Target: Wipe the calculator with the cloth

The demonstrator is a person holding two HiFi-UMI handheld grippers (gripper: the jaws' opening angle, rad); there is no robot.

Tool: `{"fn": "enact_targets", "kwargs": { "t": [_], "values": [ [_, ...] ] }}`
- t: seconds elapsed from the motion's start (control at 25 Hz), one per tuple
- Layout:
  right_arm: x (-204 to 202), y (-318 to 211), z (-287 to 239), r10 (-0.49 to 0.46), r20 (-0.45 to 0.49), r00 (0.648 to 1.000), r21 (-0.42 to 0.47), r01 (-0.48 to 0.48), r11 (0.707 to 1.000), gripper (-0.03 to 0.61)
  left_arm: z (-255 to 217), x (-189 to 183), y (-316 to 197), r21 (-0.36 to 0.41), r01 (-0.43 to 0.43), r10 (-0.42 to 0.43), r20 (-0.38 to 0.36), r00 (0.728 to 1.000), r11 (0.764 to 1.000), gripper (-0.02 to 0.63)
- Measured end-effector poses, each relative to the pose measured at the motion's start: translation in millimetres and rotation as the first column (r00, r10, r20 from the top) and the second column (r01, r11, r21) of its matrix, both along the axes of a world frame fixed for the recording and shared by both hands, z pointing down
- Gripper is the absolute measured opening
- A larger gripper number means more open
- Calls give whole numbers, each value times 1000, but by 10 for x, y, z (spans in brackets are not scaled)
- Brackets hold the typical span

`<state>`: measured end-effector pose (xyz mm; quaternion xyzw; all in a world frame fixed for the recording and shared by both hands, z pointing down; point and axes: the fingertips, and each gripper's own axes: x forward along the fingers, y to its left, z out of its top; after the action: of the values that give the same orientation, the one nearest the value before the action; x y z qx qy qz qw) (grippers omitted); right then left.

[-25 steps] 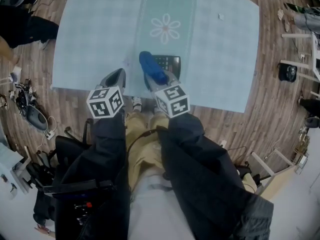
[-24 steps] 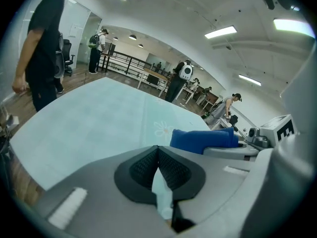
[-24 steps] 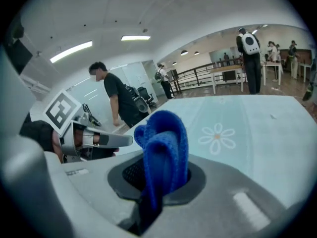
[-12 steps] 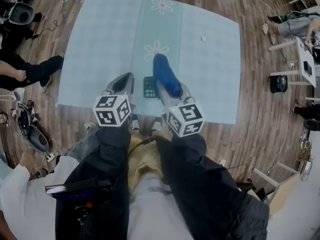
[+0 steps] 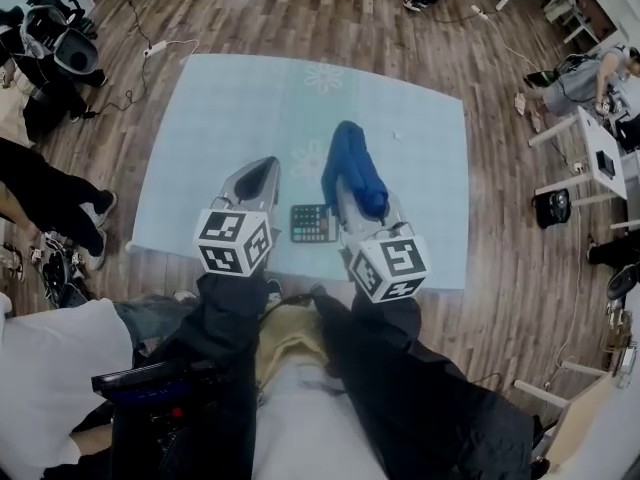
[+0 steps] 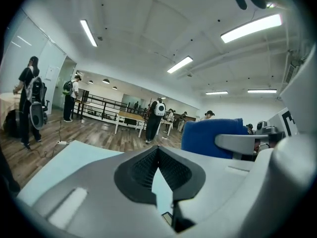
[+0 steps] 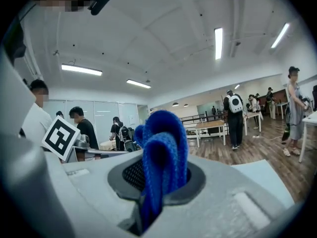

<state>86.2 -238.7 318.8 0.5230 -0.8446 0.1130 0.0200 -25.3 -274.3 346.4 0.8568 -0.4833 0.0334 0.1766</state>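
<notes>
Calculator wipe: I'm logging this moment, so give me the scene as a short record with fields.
Calculator: flat on the pale mat, between the two grippers, uncovered
Cloth: blue, pinched in the right gripper, clear of the calculator
Left gripper: shut, nothing in it

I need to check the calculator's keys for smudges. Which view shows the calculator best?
The head view: the calculator lies whole on the pale blue surface, keys up. The left gripper view shows only a sliver low down that may be it; the right gripper view shows none of it.
</notes>
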Motion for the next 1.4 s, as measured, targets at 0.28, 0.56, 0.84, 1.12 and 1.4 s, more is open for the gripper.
{"fn": "enact_targets", "kwargs": {
  "t": [0.28,0.56,0.84,1.12,1.4],
  "values": [
    [180,-29,-397,29,-9,1000,110,-27,994,48,-409,17,-21,113,1,-1,-3,1000,994,-2],
    [141,107,-679,42,-16,999,185,-38,982,48,-683,-78,104,183,1,-2,4,1000,983,-2],
    [124,112,-796,48,-8,999,233,-45,972,48,-797,-103,103,223,4,-7,14,1000,975,-2],
    [118,105,-879,42,0,999,255,-41,966,48,-877,-86,91,239,4,-10,24,1000,971,-2],
    [103,101,-888,40,1,999,255,-39,966,49,-848,-106,87,232,12,-18,24,1000,973,-2]
  ]
}}
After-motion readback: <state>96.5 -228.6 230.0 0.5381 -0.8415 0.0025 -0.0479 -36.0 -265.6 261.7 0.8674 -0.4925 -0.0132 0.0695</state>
